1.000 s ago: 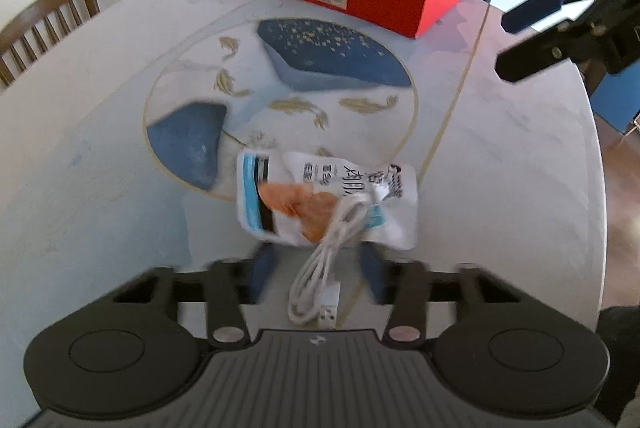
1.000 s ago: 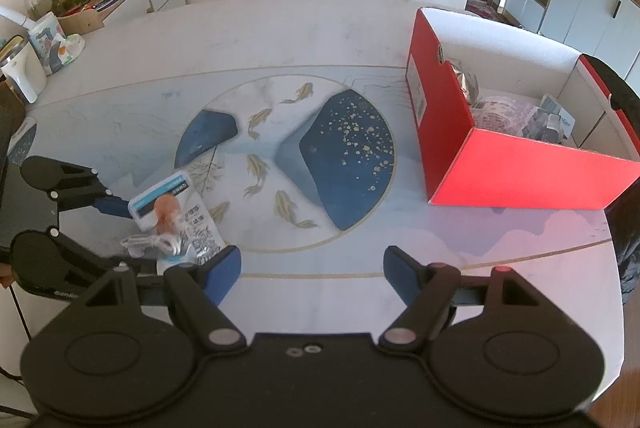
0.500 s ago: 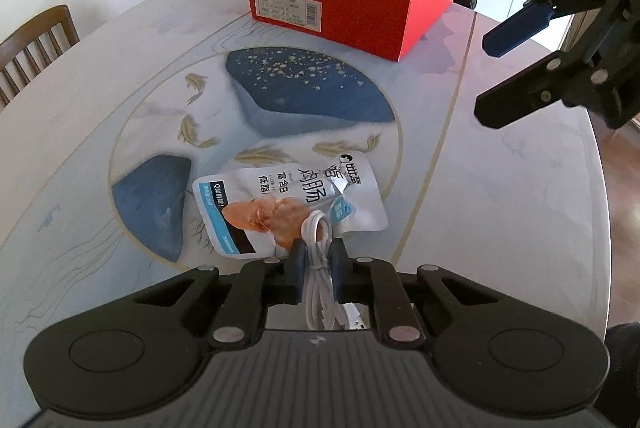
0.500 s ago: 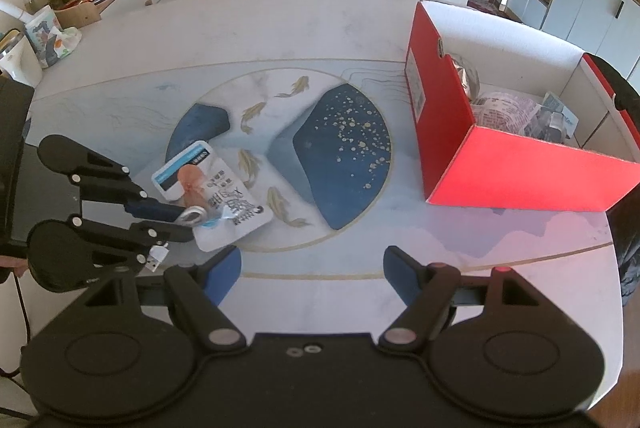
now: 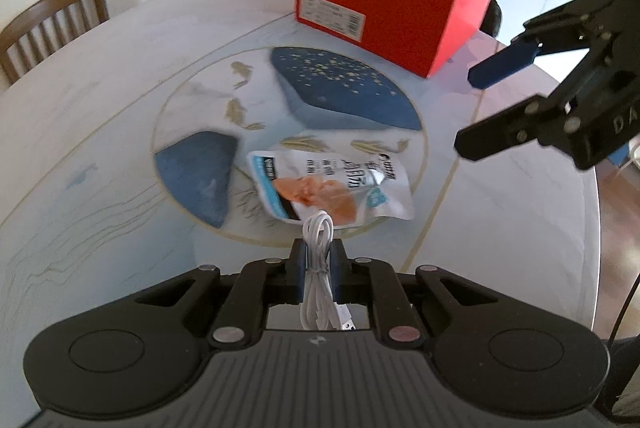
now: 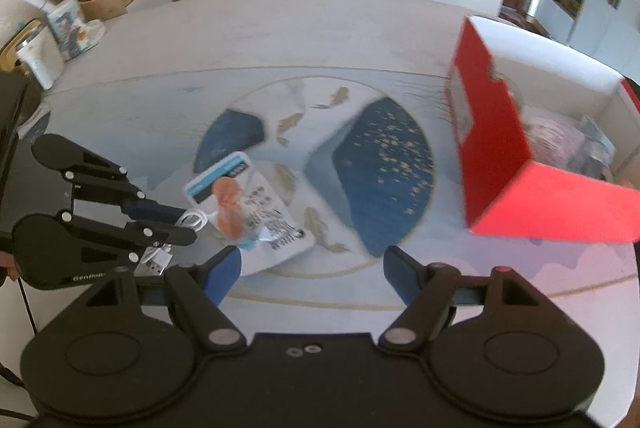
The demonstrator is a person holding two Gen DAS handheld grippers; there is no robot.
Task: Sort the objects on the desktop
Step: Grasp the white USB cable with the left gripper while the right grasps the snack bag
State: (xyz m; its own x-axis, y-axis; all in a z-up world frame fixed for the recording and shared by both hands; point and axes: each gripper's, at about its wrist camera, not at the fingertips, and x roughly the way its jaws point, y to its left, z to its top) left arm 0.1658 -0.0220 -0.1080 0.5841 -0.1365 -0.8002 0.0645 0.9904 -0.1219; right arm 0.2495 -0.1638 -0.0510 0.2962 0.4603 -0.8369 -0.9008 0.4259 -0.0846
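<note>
Cable [image 5: 318, 260] — white, coiled — pinched in left claw [image 5: 318, 268].

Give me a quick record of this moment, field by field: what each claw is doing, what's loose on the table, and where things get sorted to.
left claw: shut on the white USB cable, lifted off the table
right claw: open, holding nothing
loose on table: snack pouch lying flat on the blue fish medallion
container: red shoebox, open, some packets already inside
surface: round marble table
</note>
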